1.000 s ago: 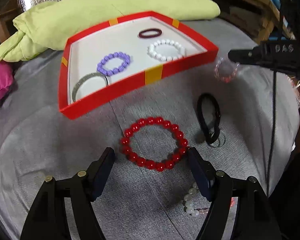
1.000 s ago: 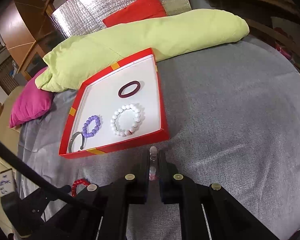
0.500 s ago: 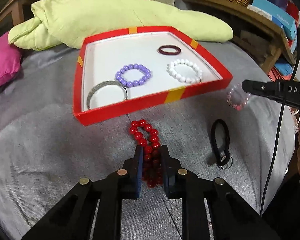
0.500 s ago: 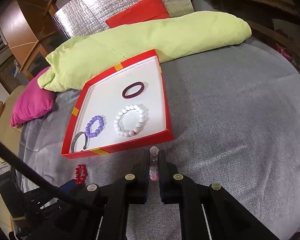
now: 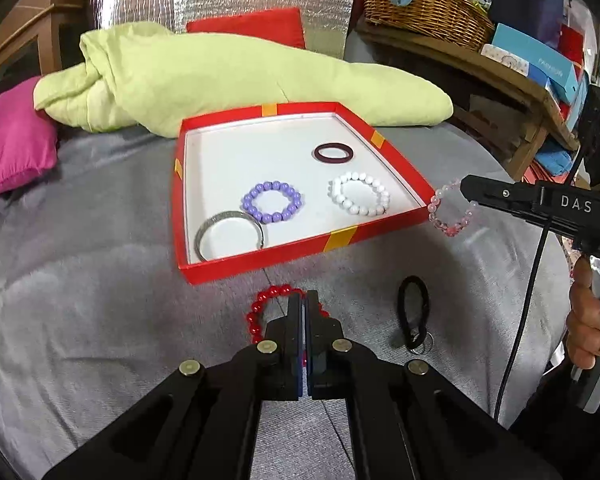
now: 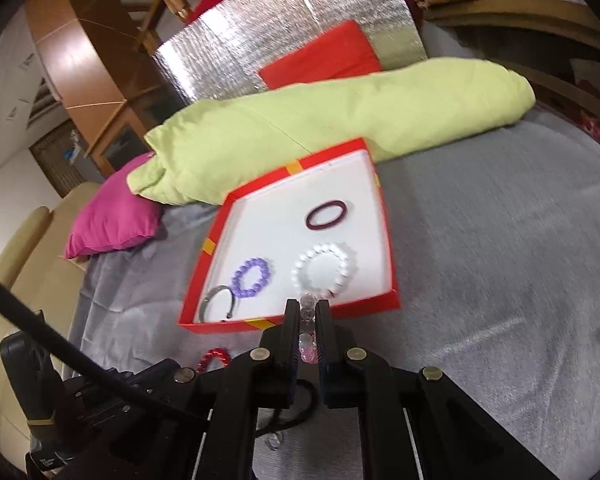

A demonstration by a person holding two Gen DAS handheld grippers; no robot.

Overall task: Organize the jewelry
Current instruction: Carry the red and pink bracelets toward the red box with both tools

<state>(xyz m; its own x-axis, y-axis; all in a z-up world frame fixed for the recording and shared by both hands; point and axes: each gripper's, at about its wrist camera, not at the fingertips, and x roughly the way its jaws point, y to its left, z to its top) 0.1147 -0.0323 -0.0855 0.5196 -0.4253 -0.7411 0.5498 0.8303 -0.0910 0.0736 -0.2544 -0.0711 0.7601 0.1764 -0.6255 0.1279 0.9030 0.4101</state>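
Two grippers in play, both loaded. We have the left gripper (image 5: pixel 304 300) pinched tight on the red bead bracelet (image 5: pixel 260 308); its beads loop out to the left of the fingers and a few show to the right, over the grey cloth (image 5: pixel 80 300). Whether the bracelet is off the cloth or touching it, we cannot tell.

We have the right gripper (image 6: pixel 308 312) clamped on the pink bead bracelet (image 6: pixel 308 344), the beads stacked in the narrow slot between the fingers. From the left wrist camera the same bracelet (image 5: pixel 452 216) hangs off that gripper's tip, just beside the near right corner of the red tray (image 5: pixel 260 260), outside the wall.

Straight ahead of both tools, inside the tray: silver bangle (image 5: pixel 230 234) nearest on the left, purple bead bracelet (image 5: pixel 272 202) behind it, white bead bracelet (image 5: pixel 360 199) to the right, dark maroon ring bangle (image 5: pixel 333 153) farthest back. All four lie flat, apart from each other.

Right of our left fingers, a black cord loop (image 5: pixel 413 312) with a small metal ring lies on the cloth. Beyond the tray: a pale green cushion (image 5: pixel 240 76) touching its far edge, a pink cushion (image 5: pixel 12 148) off to the left.
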